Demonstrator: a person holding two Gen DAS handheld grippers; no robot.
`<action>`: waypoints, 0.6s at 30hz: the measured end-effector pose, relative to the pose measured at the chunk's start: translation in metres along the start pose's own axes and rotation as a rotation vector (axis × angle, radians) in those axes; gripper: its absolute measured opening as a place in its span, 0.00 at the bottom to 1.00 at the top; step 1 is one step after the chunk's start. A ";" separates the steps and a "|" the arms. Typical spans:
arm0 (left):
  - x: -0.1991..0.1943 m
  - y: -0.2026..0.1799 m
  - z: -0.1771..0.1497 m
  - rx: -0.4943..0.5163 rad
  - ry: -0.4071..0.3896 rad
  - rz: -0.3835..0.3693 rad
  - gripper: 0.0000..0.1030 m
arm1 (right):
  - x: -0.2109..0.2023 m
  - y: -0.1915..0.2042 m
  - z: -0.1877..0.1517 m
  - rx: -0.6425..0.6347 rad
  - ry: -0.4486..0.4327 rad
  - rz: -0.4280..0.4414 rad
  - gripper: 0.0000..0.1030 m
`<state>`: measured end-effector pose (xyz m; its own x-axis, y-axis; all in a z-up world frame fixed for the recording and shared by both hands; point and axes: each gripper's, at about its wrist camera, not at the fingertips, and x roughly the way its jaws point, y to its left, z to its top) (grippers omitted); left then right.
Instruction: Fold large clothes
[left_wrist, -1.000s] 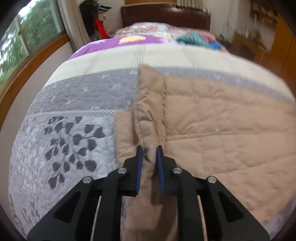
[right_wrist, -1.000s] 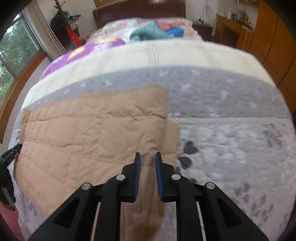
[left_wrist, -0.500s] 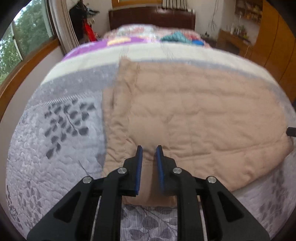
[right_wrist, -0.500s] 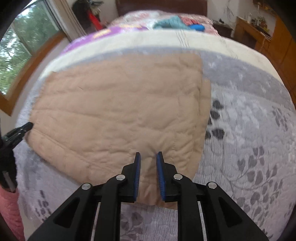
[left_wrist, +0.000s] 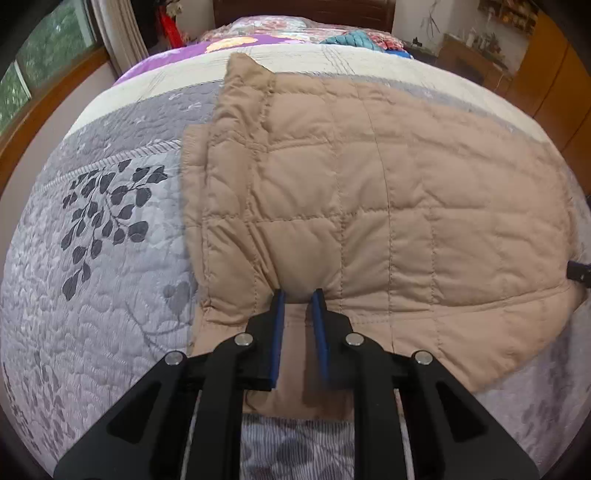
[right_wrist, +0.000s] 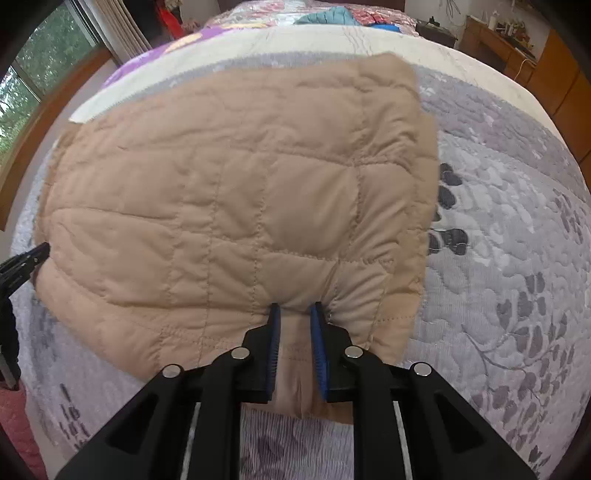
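A tan quilted jacket (left_wrist: 369, 206) lies folded flat on the grey leaf-patterned bedspread (left_wrist: 92, 258). My left gripper (left_wrist: 298, 295) sits at its near edge toward the left side; the jaws stand a little apart with a pinch of tan fabric between them. The jacket also shows in the right wrist view (right_wrist: 240, 206). My right gripper (right_wrist: 294, 308) sits at the near edge toward the right side, jaws likewise a little apart on a bunched fold. Each view shows the other gripper's tip at the frame edge.
The bed runs away from me with a cream band (left_wrist: 332, 62), purple cover and a teal garment (left_wrist: 354, 37) near the headboard. A window (left_wrist: 22, 74) is on the left. Wooden cabinets (left_wrist: 554, 74) stand on the right.
Both grippers carried the jacket's edge over and down toward me, laying the fold flat on the bed. The jaws have widened slightly and the cloth now rests on the bed.
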<state>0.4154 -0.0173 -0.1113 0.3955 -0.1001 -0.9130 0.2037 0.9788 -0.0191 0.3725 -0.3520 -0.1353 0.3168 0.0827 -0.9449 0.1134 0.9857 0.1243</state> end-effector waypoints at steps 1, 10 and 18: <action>-0.008 0.005 0.001 -0.015 -0.001 -0.028 0.16 | -0.008 -0.003 -0.002 0.001 -0.010 0.024 0.31; -0.056 0.075 0.019 -0.091 -0.110 -0.106 0.61 | -0.060 -0.059 0.013 0.100 -0.145 0.112 0.66; -0.016 0.116 0.041 -0.224 -0.051 -0.220 0.64 | -0.017 -0.090 0.030 0.206 -0.098 0.222 0.77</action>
<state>0.4690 0.0903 -0.0823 0.4095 -0.3169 -0.8555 0.0888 0.9471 -0.3083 0.3850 -0.4466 -0.1215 0.4434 0.2686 -0.8551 0.2160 0.8939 0.3927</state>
